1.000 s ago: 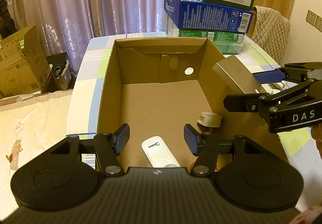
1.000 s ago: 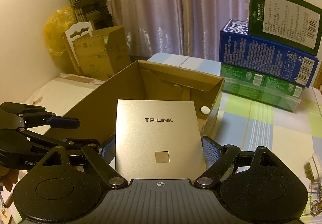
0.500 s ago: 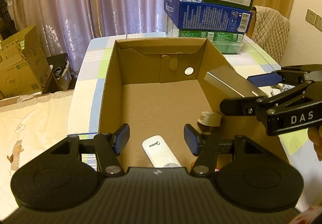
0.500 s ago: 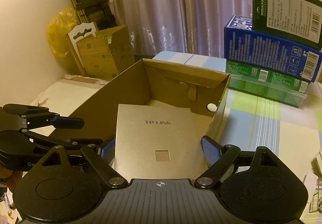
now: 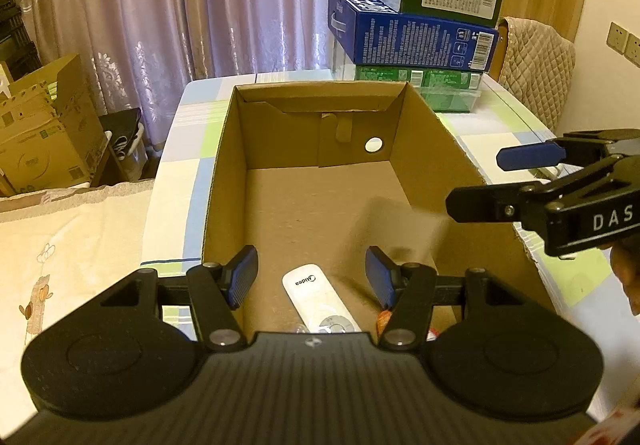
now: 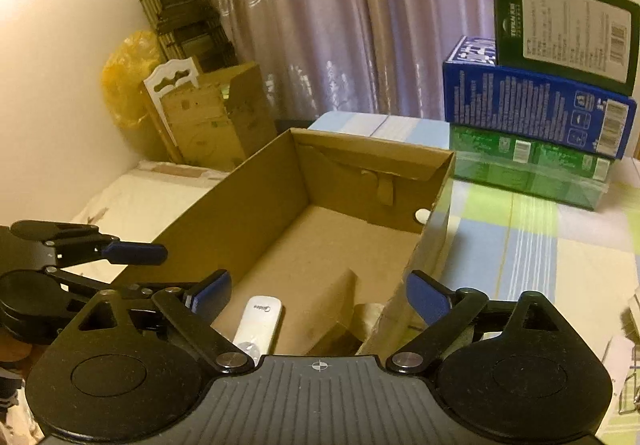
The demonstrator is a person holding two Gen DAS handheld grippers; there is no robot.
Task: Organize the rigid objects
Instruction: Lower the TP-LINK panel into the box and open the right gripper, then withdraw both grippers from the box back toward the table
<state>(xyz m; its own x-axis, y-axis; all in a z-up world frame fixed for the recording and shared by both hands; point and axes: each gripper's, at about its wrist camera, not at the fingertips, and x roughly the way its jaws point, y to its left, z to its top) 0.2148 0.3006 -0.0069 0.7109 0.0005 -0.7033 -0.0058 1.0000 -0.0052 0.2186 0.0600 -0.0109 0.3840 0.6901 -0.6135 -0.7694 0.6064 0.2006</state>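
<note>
An open cardboard box (image 5: pixel 224 149) (image 6: pixel 248 205) stands on the checked tablecloth. A white Midea remote (image 5: pixel 318 299) (image 6: pixel 258 319) lies on its floor at the near end. Beside it, the gold TP-LINK panel (image 6: pixel 334 305) rests tilted against the box's right wall; in the left wrist view the panel (image 5: pixel 394 229) is a blur. My right gripper (image 6: pixel 320 293) (image 5: pixel 476 181) hovers over the box's right rim, its jaws opening with nothing between them. My left gripper (image 5: pixel 312 277) (image 6: pixel 172 269) is open above the near end, gripping nothing.
Green, blue and dark green cartons (image 5: pixel 416 45) (image 6: pixel 536 117) are stacked on the table behind the box. A chair with a quilted cover (image 5: pixel 536 61) stands at the right. Cardboard boxes (image 5: pixel 44 133) (image 6: pixel 212 117) sit on the floor to the left, by the curtain.
My right gripper has let go of the gold panel, which has dropped from between its fingers into the box. The left gripper has not moved.
</note>
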